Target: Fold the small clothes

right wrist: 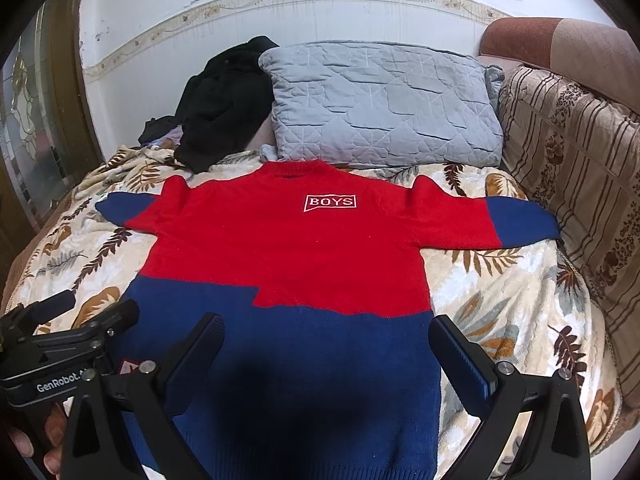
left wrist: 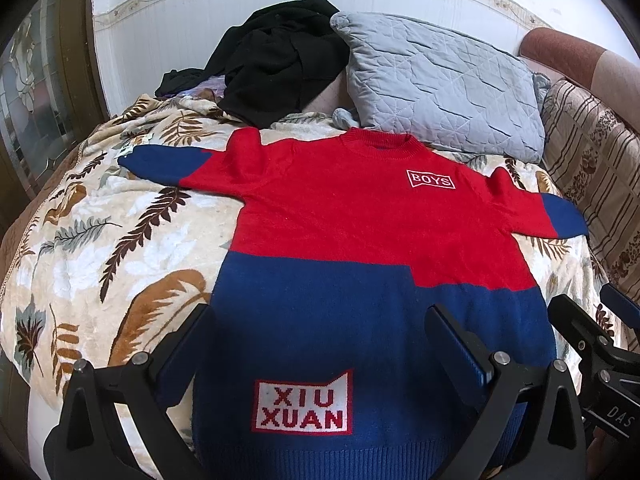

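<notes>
A small red and blue knit sweater lies flat and face up on a leaf-print blanket, sleeves spread to both sides, with a "BOYS" patch on the chest and a "XIU XUAN" patch near the hem. It also shows in the right wrist view. My left gripper is open and empty, hovering over the blue lower part near the hem. My right gripper is open and empty over the blue lower right part. The right gripper shows at the right edge of the left wrist view, and the left gripper at the left edge of the right wrist view.
A grey quilted pillow lies just beyond the sweater's collar. A heap of black clothes sits to its left against the white wall. A striped sofa back borders the blanket on the right. A glass-panelled door stands at the left.
</notes>
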Demonstrator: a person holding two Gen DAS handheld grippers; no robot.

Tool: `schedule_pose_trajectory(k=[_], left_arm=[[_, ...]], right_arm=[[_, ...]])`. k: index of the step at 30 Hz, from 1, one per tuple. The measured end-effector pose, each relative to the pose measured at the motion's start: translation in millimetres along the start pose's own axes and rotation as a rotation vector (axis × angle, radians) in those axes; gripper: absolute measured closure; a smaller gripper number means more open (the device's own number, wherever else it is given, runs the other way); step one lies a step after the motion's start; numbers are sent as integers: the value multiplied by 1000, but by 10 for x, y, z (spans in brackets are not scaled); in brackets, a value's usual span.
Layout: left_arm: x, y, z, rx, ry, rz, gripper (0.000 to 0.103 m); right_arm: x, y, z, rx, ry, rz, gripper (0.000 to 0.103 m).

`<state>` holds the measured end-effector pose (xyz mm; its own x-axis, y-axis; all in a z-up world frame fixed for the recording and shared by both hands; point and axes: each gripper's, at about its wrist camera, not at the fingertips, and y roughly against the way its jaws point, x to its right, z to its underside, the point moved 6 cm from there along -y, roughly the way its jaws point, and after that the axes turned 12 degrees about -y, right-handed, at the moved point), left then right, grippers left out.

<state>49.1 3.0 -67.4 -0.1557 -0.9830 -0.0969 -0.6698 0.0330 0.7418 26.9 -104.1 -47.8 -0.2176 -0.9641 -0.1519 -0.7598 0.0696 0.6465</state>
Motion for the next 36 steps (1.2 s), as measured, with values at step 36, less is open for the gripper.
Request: schedule_pose_trajectory(k=[36], left_arm=[[-2151,-985,-114,-64,376,-230,0]], right_arm=[[3160,-1016,-871,9,-963,-142,16]])
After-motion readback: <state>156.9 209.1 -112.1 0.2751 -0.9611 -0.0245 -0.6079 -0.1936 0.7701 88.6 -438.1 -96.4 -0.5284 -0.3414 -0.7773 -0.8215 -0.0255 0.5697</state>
